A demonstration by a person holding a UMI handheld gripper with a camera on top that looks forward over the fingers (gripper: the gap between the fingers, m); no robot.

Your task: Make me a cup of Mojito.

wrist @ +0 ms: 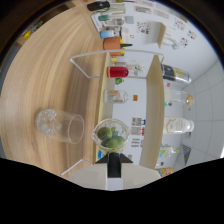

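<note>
The view is turned on its side, with the wooden table [45, 75] running up one side. A clear glass [60, 126] with ice cubes in its bottom stands on the table. Beside it is a small clear bowl [111, 135] holding green limes [106, 133]. The bowl is just ahead of my gripper [114, 171], whose pale fingers [87, 175] show only partly above a dark band. A black piece [114, 164] reaches from between the fingers up to the bowl's rim; whether it touches the bowl is unclear.
A thin white wire frame [100, 53] stands over the table edge. Beyond it are a red-capped bottle [118, 71], a clear jar [116, 96], an orange cup [111, 43] and a wooden shelf [155, 110] with containers against a white wall.
</note>
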